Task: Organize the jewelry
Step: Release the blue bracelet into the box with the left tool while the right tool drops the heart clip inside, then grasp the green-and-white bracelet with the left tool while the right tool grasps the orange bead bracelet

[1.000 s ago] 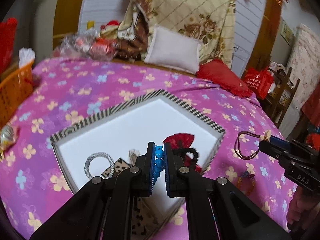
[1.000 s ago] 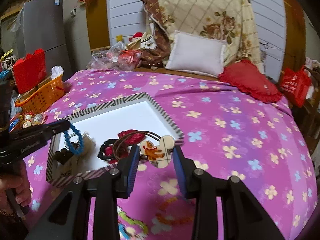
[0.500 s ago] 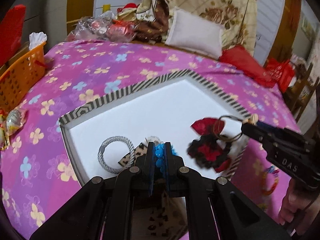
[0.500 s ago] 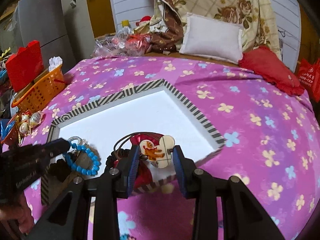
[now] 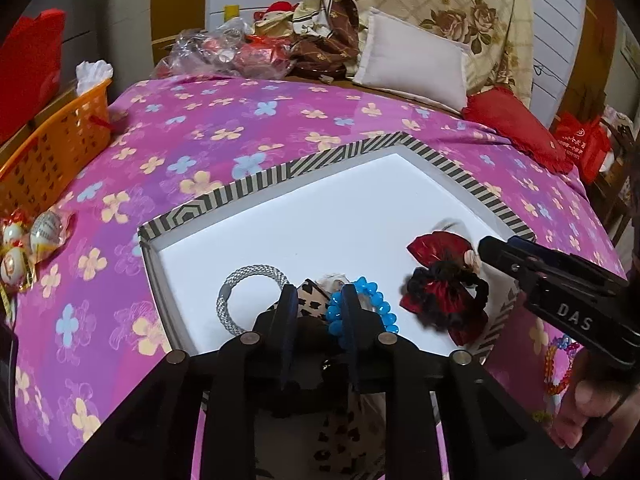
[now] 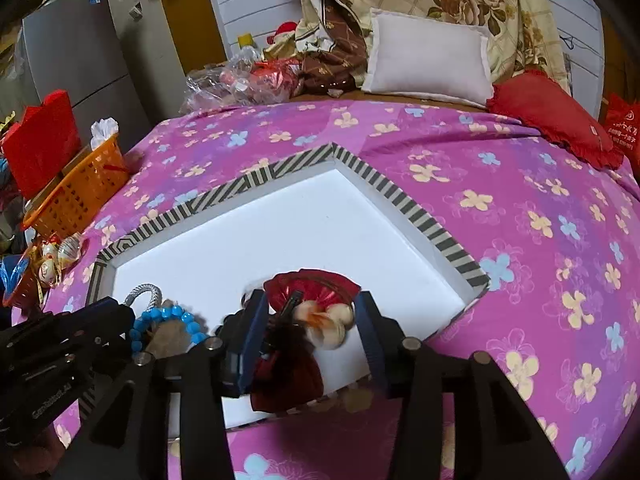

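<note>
Right wrist view shows right gripper (image 6: pixel 308 318) fingers just opening, parted around the blurred, seemingly released cream charm hair tie (image 6: pixel 326 320) at tray (image 6: pixel 400 200) six o'clock; it looks light, floppy, best taken by its stiff charm.

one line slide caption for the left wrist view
Left gripper opens over a blue bead bracelet in the striped tray.
</note>
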The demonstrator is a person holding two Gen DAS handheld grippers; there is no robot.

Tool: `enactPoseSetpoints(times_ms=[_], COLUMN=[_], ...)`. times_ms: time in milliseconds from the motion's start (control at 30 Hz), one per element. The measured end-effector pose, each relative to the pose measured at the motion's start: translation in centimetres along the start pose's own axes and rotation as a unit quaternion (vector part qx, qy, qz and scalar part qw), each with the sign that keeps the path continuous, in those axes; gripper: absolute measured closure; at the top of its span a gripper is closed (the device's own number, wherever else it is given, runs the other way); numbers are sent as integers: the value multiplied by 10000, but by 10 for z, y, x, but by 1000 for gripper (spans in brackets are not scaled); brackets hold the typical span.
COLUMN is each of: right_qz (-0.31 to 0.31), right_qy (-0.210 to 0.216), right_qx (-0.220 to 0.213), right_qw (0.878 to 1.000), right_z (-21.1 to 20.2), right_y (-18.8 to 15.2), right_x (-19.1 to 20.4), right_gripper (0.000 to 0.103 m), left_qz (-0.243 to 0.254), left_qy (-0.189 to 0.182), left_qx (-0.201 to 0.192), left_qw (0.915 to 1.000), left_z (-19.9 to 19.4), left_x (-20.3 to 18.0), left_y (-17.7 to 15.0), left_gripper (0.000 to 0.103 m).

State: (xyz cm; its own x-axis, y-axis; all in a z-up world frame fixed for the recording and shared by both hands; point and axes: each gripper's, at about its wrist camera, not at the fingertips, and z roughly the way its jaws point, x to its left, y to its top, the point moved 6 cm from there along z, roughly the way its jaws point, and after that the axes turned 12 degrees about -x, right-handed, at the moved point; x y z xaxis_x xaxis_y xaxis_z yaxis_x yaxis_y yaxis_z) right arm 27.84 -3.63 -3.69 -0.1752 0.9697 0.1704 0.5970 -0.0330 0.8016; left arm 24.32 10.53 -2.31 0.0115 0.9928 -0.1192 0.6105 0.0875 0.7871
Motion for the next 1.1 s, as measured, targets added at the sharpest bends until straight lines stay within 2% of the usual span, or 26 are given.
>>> enactPoseSetpoints(times_ms=[267,367,600,733,833,900,967,1000,1100], right_qz=[-81,-231,-111,41,152,228,297,297,202], right_qy=[-159,-367,-576,-650,-664,-673,-575,-516,-400], right_qx=[-26,-52,45,109,150,192,337,396,472], right_qw=[9998,9990,9983,9978,9976,9973,9973,9974,9979], right_z=[-22,-42,-105,-140,-153,-153,-144,-139,-125], right_y=[4,2,-23,-50,-71,-84,-94,-97,-101], right_x=[-12,-29,-89,-122,-139,-146,-145,-144,-138], right_gripper=[56,56,56,55,55,55,55,55,55], left_qz=[-12,64,266,587,961,1249,1403,1543,1908], left_qy=[-90,-200,-487,-945,-1480,-1837,-2143,-2107,-1811], left_qx=[-28,-105,-292,-526,-588,-448,-95,105,353], left_qw=[10000,9997,9980,9924,9825,9740,9666,9653,9641], left_z=[-3,-8,-21,-41,-55,-57,-52,-45,-32], left_x=[-6,-16,-48,-83,-117,-140,-158,-164,-169], left_y=[-1,-1,-5,-11,-22,-36,-57,-68,-86], left_gripper=[74,65,64,64,63,63,63,63,63])
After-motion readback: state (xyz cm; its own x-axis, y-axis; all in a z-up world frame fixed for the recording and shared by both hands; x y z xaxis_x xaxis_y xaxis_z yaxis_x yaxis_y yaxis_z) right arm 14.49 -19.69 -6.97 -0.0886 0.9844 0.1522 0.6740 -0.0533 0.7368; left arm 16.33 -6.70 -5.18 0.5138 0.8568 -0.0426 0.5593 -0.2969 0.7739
